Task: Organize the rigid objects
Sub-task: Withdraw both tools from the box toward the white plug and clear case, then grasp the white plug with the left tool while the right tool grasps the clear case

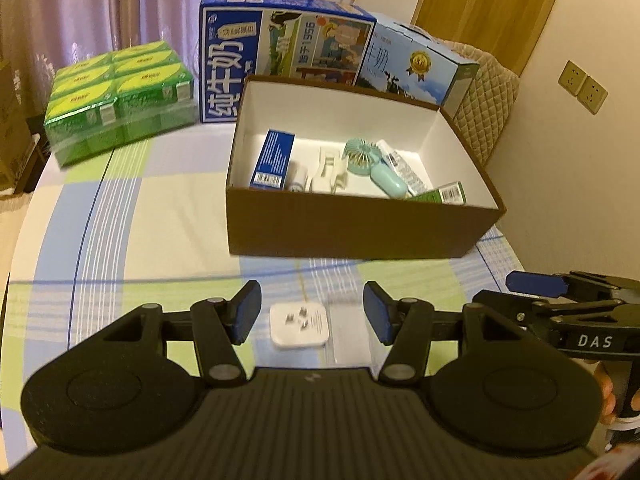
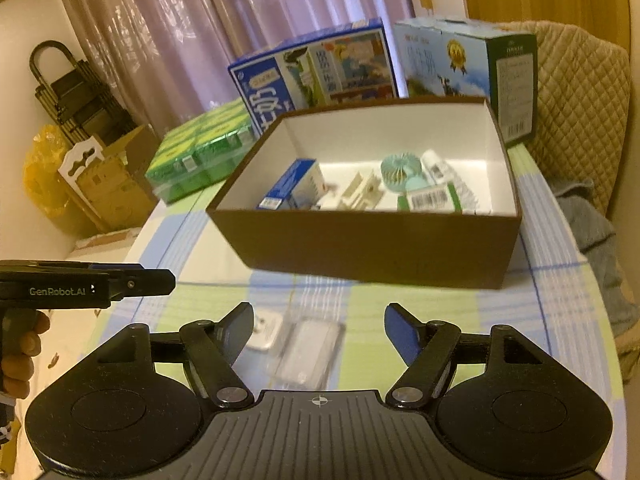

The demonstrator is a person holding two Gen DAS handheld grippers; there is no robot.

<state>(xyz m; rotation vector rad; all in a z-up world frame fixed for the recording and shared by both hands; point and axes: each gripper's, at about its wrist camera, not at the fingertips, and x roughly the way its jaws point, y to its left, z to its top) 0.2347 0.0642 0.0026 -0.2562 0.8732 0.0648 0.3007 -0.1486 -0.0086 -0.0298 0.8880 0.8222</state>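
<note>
A brown box (image 1: pixel 352 232) with a white inside stands on the table and holds a blue carton (image 1: pixel 272 160), a teal mini fan (image 1: pixel 368 160), white clips and small packets. It also shows in the right wrist view (image 2: pixel 360 248). A white plug adapter (image 1: pixel 299 326) lies on the cloth between the fingers of my open left gripper (image 1: pixel 312 312). Beside it lies a clear plastic case (image 2: pixel 308 354), between the fingers of my open right gripper (image 2: pixel 320 332). The adapter (image 2: pixel 264 332) shows there too.
Two milk cartons (image 1: pixel 280 48) stand behind the box, and a green multipack (image 1: pixel 120 96) sits at the back left. The table has a checked cloth (image 1: pixel 160 208). A quilted chair back (image 2: pixel 580 120) is at the right, cardboard boxes (image 2: pixel 108 184) at the left.
</note>
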